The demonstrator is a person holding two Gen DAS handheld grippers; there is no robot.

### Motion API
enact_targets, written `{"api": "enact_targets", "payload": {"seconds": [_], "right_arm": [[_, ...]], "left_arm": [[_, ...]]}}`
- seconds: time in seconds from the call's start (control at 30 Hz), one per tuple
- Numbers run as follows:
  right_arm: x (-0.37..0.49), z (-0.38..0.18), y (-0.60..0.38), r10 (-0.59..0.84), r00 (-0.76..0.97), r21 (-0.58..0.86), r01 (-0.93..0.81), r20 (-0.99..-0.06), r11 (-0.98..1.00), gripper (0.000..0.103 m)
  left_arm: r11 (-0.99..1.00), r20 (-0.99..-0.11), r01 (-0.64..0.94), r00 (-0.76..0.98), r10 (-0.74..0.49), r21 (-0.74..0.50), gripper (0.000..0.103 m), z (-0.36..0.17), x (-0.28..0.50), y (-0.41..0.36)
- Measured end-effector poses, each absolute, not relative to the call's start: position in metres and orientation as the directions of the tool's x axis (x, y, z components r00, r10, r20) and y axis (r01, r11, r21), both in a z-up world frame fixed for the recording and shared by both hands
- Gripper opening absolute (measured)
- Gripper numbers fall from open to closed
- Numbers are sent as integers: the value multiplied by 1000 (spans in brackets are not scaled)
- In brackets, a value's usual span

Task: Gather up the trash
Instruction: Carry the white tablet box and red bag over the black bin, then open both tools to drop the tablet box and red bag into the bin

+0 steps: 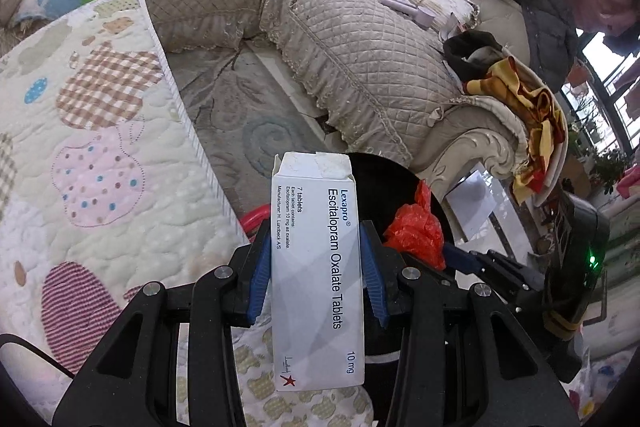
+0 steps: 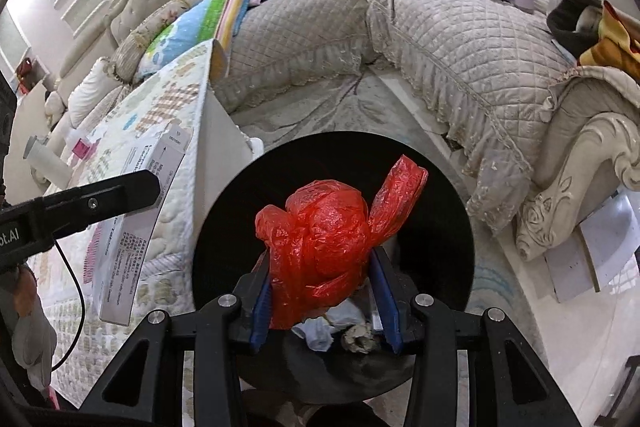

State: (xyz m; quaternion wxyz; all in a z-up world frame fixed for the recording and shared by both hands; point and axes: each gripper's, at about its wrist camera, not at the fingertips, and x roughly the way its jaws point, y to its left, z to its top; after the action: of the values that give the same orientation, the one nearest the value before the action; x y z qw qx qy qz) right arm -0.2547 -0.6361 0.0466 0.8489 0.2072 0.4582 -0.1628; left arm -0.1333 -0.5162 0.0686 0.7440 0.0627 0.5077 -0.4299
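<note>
The left claw (image 1: 316,267) grips a white tablet box (image 1: 316,267) upright.

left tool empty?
No: the left tool grips a white tablet box between its blue pads.

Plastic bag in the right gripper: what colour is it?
Bright red: the crumpled plastic bag is clamped in the right gripper, clearest in the right wrist view.
</note>
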Motion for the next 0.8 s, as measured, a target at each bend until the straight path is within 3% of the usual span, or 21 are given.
{"api": "enact_targets", "payload": {"seconds": [0.37, 0.43, 0.5, 0.7, 0.77, 0.8], "right_arm": [[-257, 41, -648, -101, 508, 195, 497, -856, 846, 48], [-258, 41, -648, -104, 502, 192, 502, -858, 843, 50], [-259, 40, -650, -114, 493, 182, 514, -863, 839, 51], [-263, 50, -646, -144, 494, 156, 516, -857, 842, 55], [-264, 56, -642, -160, 504, 144, 511, -849, 847, 69], [-266, 59, -640, -164, 514, 146, 509, -842, 848, 69]], "left_arm": [[608, -785, 702, 111, -609, -372, 41, 68, -130, -524], [609, -785, 705, 120, -607, -363, 44, 69, -129, -522], [616, -783, 702, 136, -607, -357, 54, 70, -128, -519], [637, -767, 711, 220, -603, -297, 55, 83, -133, -506], [643, -752, 719, 262, -605, -266, 55, 89, -137, -500], [646, -741, 721, 287, -607, -249, 55, 93, -141, -495]]}}
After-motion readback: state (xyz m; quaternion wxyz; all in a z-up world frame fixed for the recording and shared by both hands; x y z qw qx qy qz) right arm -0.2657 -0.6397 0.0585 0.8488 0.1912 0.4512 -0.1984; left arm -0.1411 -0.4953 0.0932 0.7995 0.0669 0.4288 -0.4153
